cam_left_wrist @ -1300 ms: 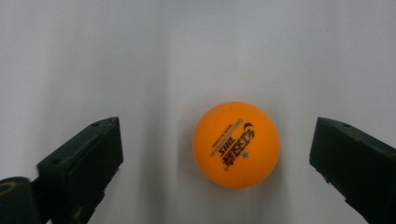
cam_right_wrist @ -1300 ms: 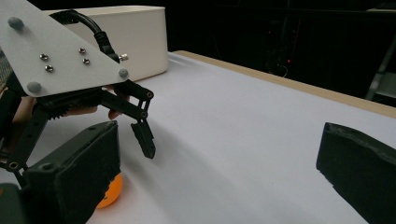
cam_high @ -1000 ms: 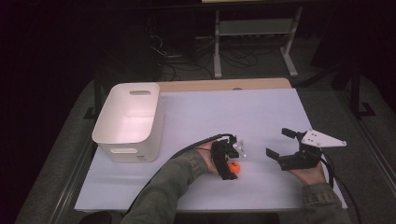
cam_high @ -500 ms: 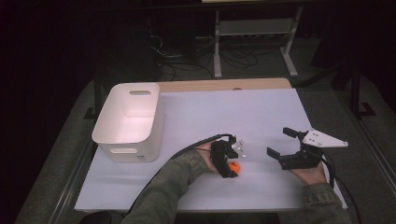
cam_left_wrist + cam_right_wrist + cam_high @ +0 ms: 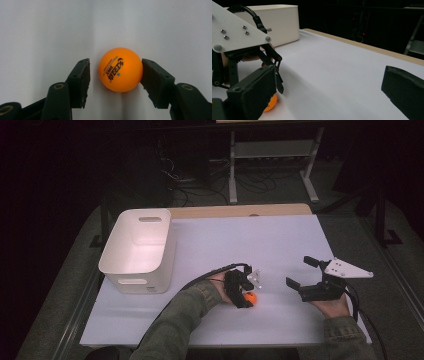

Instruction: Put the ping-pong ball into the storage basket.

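My left gripper [image 5: 248, 292] points down at the orange ball [image 5: 120, 69], which sits on the white surface [image 5: 280, 245] near its front edge, between my 2 hands. In the left gripper view the ball lies between my jaws: the right one touches its side, the left one stands just off it with a sliver of surface showing between. These jaws have just been closing on the ball, but they do not pinch it from both sides.

My right gripper [image 5: 301, 275] hovers to the right of the ball, well apart from it, its jaws spread wide with nothing between them. In its view the ball [image 5: 270, 103] peeks out low at the left, under my left gripper [image 5: 272, 75].

The white bin [image 5: 137, 251] stands at the left of the surface, well apart from the ball.
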Action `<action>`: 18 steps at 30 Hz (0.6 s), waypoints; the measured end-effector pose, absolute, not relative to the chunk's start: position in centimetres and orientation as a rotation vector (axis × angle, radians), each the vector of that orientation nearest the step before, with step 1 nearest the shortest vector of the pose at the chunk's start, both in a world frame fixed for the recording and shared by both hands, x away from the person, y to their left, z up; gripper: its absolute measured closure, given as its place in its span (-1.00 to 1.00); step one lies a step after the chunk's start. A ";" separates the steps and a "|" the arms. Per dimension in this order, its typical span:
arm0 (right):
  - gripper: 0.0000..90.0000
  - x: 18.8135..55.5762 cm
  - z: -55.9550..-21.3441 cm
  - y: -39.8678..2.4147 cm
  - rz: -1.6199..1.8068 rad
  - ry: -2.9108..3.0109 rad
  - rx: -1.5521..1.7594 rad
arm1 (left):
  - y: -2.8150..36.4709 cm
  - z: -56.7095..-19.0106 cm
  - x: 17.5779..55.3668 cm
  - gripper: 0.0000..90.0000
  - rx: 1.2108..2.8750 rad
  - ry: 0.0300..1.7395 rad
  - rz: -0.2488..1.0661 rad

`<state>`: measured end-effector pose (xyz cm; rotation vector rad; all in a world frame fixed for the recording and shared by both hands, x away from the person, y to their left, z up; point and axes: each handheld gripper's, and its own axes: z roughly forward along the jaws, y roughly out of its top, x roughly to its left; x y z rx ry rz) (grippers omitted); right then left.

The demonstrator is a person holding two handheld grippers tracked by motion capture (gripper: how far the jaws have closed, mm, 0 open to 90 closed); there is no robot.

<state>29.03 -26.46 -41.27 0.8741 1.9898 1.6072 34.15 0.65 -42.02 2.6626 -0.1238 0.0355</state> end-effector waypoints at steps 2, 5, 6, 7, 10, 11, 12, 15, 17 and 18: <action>-1.00 29.0 -41.3 -26.4 1.608 1.990 0.874 | 0.7 -42.1 34.2 -0.01 2.664 -0.126 0.035; -1.00 29.0 -41.3 -26.4 1.609 1.992 0.872 | 0.6 -42.1 34.2 0.08 2.666 -0.131 0.029; -1.00 29.0 -41.3 -26.4 1.609 1.992 0.873 | 0.6 -42.1 34.1 0.10 2.666 -0.132 0.029; -1.00 29.0 -41.3 -26.4 1.609 1.992 0.873 | 0.6 -42.1 34.1 0.11 2.665 -0.131 0.029; -1.00 29.0 -41.3 -26.4 1.609 1.992 0.875 | 0.6 -42.1 34.1 0.11 2.671 -0.127 0.032; -1.00 29.0 -41.3 -26.4 1.608 1.992 0.877 | 0.6 -42.1 34.1 0.11 2.674 -0.126 0.033; -1.00 29.0 -41.3 -26.4 1.608 1.993 0.878 | 0.6 -42.0 34.1 0.11 2.675 -0.128 0.032; -1.00 29.0 -41.3 -26.3 1.607 2.000 0.877 | 0.6 -41.9 34.0 0.11 2.679 -0.127 0.038; -1.00 29.1 -41.3 -26.3 1.604 2.003 0.876 | 0.7 -41.7 34.1 0.11 2.677 -0.125 0.043; -1.00 29.1 -41.3 -26.3 1.604 2.003 0.876 | 0.8 -41.6 34.1 0.11 2.675 -0.123 0.043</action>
